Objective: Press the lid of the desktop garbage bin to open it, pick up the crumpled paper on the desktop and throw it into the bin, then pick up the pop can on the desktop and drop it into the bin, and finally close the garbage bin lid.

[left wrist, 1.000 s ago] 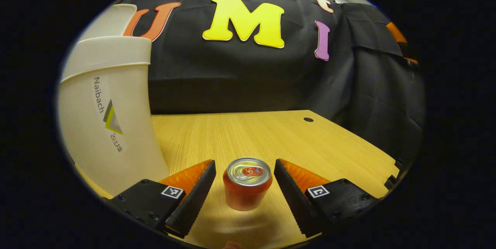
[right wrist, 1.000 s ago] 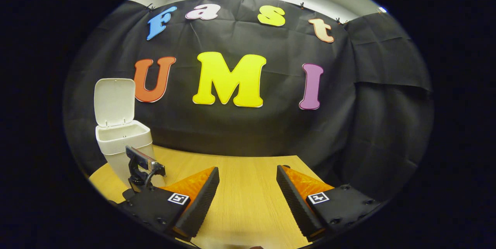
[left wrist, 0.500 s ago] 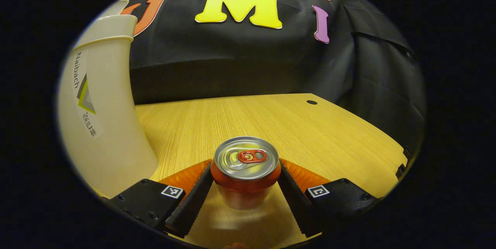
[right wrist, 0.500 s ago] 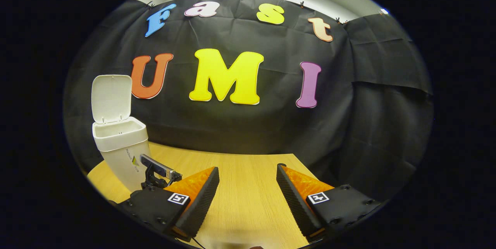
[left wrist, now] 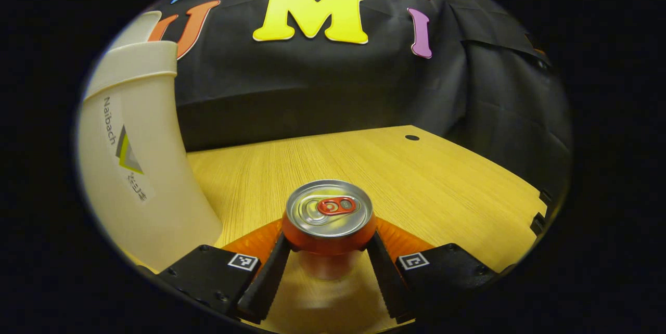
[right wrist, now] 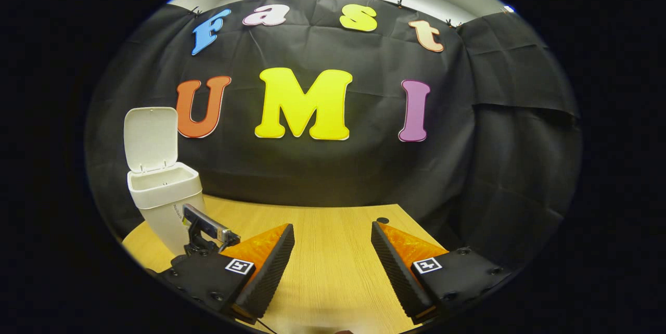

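Note:
An orange pop can (left wrist: 329,222) with a silver top stands upright between the fingers of my left gripper (left wrist: 328,238), which is shut on its sides low over the wooden table (left wrist: 426,183). The white garbage bin (left wrist: 135,167) rises close on the left of the can. In the right gripper view the bin (right wrist: 166,204) stands at the far left with its lid (right wrist: 151,139) tipped up and open; what lies inside is hidden. My right gripper (right wrist: 332,227) hangs open above the table (right wrist: 333,271) with nothing between its fingers.
A small dark hole (left wrist: 412,137) marks the table near its far right corner. The black cloth wall closes off the back and right side. Part of the left gripper's body (right wrist: 205,230) pokes up in front of the bin in the right gripper view.
The left gripper moved forward around the can and its fingers closed onto it. The right gripper stayed open and barely shifted.

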### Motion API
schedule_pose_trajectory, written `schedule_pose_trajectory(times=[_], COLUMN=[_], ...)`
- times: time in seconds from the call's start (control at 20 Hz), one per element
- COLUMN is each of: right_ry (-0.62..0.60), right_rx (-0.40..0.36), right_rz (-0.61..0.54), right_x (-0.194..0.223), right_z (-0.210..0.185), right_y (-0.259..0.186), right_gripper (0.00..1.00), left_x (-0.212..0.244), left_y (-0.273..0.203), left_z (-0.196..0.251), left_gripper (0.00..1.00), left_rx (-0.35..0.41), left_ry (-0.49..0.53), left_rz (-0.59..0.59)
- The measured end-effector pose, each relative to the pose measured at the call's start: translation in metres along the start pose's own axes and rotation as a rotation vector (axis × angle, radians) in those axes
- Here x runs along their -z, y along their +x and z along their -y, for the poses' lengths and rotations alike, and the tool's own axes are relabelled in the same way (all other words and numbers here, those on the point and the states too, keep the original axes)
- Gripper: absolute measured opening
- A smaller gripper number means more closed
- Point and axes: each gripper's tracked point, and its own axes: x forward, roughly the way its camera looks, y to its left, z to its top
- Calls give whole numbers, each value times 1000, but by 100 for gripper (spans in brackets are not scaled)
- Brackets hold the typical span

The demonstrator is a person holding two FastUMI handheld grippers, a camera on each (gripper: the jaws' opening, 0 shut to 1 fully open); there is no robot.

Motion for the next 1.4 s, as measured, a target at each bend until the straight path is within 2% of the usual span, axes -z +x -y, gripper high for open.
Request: schedule_pose_trajectory(times=[0.05, 0.1, 0.15, 0.35, 0.65, 1.05, 1.25, 1.4], right_ry=[5, 14, 25, 26, 33, 25, 32, 44], right_rx=[0, -4, -7, -6, -29, -62, -73, -76], right_rz=[2, 2, 3, 25, 44, 47, 46, 35], right_x=[0, 1, 0, -4, -10, -12, -12, -9], right_z=[1, 0, 0, 0, -6, -15, -15, -14], right_y=[0, -1, -2, 0, 0, 5, 6, 10], right_gripper=[95, 95, 95, 95, 95, 95, 95, 95], left_x=[-9, -17, -25, -78, -165, -242, -258, -254], left_y=[-4, -9, -14, -42, -87, -130, -153, -161], left_z=[-2, -3, -5, -18, -50, -107, -156, -184], left_gripper=[82, 89, 82, 82, 82, 81, 81, 81], left_rx=[-1, -3, -7, -27, -104, -271, -427, -517], left_ry=[-1, -4, -8, -8, -41, -52, -62, -55], left_rz=[16, 28, 41, 150, 321, 469, 511, 504])
